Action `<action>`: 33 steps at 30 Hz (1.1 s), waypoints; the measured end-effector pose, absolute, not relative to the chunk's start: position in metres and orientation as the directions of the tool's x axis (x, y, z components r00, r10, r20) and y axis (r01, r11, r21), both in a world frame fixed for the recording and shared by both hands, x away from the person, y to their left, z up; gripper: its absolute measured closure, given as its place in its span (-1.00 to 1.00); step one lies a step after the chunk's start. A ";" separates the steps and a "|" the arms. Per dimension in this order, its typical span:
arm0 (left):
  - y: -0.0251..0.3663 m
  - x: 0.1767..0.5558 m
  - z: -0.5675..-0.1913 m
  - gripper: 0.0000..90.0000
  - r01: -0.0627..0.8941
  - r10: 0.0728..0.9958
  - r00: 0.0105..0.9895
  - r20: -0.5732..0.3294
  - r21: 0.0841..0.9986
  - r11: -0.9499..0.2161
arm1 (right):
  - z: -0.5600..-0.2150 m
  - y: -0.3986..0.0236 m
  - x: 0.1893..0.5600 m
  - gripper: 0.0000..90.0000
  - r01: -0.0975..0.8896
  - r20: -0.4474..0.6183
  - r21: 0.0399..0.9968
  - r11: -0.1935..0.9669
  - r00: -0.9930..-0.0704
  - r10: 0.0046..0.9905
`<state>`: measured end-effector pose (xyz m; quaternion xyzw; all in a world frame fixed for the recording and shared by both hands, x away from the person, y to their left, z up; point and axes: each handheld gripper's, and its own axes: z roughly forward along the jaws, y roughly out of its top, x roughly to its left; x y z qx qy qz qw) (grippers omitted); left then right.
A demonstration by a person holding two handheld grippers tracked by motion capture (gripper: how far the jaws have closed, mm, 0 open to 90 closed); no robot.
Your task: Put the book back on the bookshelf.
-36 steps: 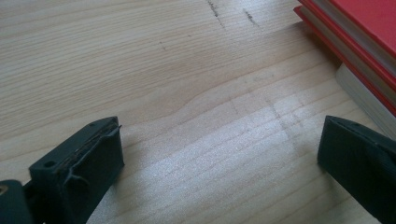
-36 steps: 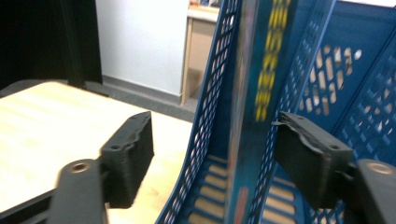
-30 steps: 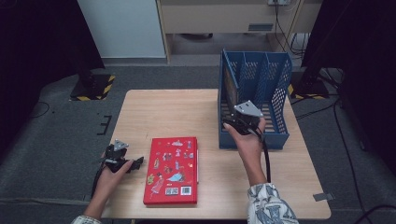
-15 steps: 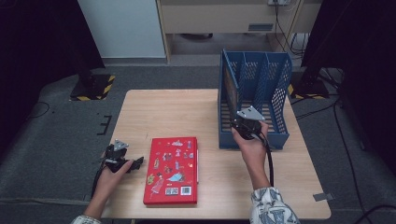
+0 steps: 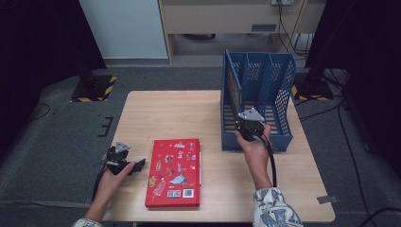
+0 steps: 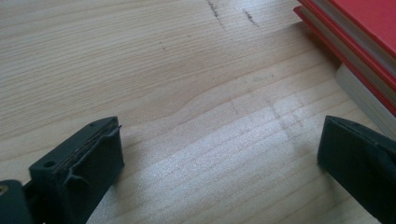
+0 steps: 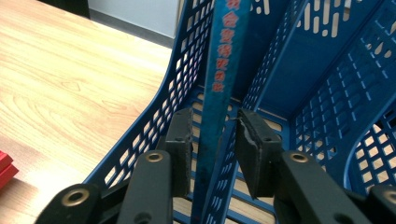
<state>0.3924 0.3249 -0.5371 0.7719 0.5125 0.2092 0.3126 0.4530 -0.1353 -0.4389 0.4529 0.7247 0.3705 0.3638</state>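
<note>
Right gripper (image 7: 212, 140), jaws just closing, pinches a blue book (image 7: 219, 84) upright in the rack's (image 5: 279, 94) leftmost slot. Left gripper (image 6: 219, 154) spread wide, empty, at nine o'clock of the red book (image 5: 174, 172).

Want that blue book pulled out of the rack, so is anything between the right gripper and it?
Nothing visible. The right gripper has just been closing its jaws, which straddle the blue book at its spine, in the blue rack.
</note>
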 end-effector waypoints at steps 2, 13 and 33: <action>0.325 0.392 -0.537 -1.00 0.660 0.922 0.388 0.003 0.697 -0.280 | -0.440 -0.135 0.453 0.56 0.386 -0.198 0.866 0.317 -0.319 0.927; 0.325 0.393 -0.537 -1.00 0.660 0.922 0.388 0.003 0.697 -0.280 | -0.437 -0.135 0.454 0.73 0.400 -0.178 0.864 0.306 -0.326 0.928; 0.325 0.393 -0.537 -1.00 0.660 0.921 0.390 0.004 0.696 -0.283 | -0.435 -0.114 0.452 0.68 0.404 -0.170 0.861 0.309 -0.343 0.924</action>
